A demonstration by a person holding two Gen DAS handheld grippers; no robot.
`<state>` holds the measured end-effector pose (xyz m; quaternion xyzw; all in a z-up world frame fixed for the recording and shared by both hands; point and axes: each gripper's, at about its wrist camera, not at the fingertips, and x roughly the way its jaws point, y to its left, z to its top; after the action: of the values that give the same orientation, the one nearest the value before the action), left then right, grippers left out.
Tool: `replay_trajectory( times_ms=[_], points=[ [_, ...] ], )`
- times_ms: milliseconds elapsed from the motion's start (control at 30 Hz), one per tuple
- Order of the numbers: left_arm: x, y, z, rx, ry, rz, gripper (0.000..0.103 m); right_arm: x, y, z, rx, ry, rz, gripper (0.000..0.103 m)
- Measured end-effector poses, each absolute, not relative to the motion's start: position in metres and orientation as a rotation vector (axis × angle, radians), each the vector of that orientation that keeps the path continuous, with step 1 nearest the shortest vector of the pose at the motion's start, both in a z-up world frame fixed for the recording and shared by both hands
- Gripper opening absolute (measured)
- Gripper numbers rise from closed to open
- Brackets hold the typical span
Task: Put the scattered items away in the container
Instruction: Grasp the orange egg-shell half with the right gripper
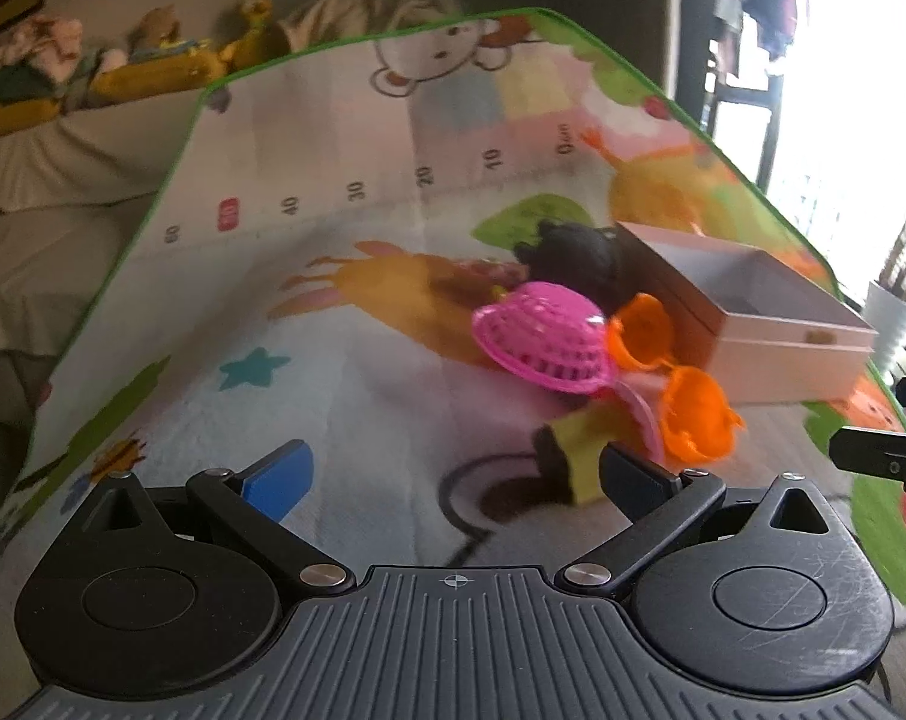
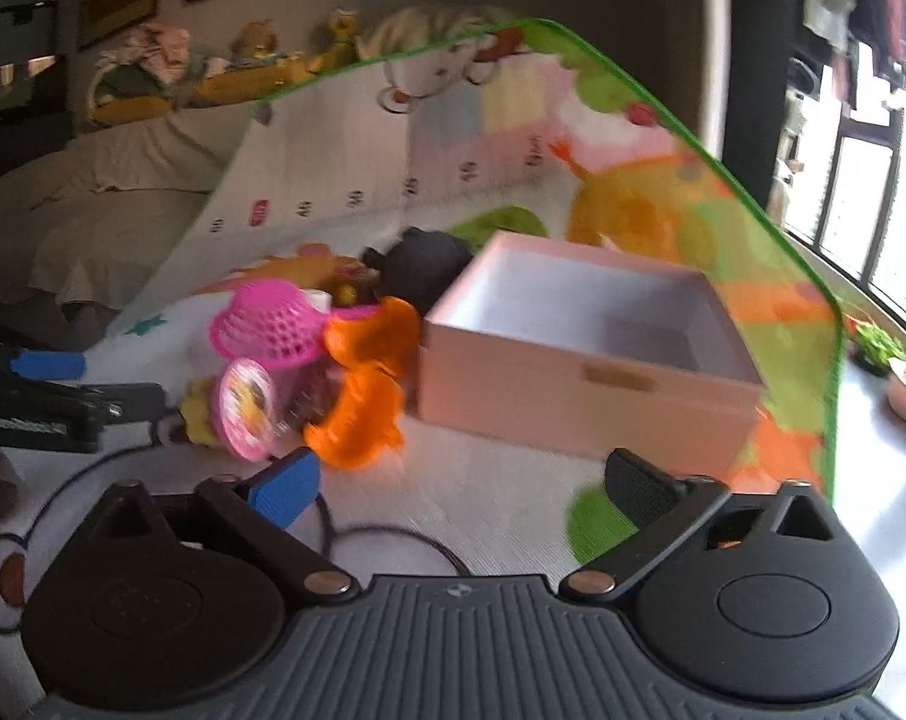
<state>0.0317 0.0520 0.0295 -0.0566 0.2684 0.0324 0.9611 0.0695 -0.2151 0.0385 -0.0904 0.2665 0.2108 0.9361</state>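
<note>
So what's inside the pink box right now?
The pink box looks empty: bare pale floor and inner walls. Its near wall hides the front strip of the floor. The toys lie outside, left of it.

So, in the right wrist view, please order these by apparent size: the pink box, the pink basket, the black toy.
1. pink box, clearly largest.
2. pink basket and black toy: they look alike; the toy lies farther away and partly behind the box, so I do not rank them.

On the play mat (image 2: 513, 492), the toy pile (image 2: 309, 360) lies just left of the box (image 2: 585, 396).
</note>
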Motion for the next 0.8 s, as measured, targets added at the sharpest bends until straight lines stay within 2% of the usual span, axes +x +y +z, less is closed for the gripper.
replay_trajectory(
  times_ms=[33,67,400,433,467,500,800],
  points=[
    [0.033,0.053,0.027,-0.125,0.545,0.069,0.103,0.074,-0.209,0.037,-0.195,0.557,0.450,0.077],
    [0.034,0.054,0.023,-0.133,0.548,0.070,0.103,0.079,-0.203,0.035,-0.202,0.570,0.464,0.076],
    [0.025,0.067,0.016,-0.248,0.492,0.041,0.103,0.109,-0.159,0.009,-0.246,0.598,0.510,0.076],
    [0.025,0.070,0.016,-0.264,0.493,0.041,0.103,0.112,-0.157,0.007,-0.249,0.605,0.512,0.071],
    [0.024,0.072,0.015,-0.278,0.492,0.041,0.103,0.114,-0.154,0.006,-0.255,0.615,0.514,0.058],
    [0.024,0.073,0.015,-0.286,0.491,0.042,0.103,0.115,-0.153,0.004,-0.261,0.628,0.518,0.051],
    [0.027,0.052,0.022,-0.168,0.523,-0.019,0.103,0.075,-0.217,0.014,-0.194,0.618,0.409,0.051]
  ],
)
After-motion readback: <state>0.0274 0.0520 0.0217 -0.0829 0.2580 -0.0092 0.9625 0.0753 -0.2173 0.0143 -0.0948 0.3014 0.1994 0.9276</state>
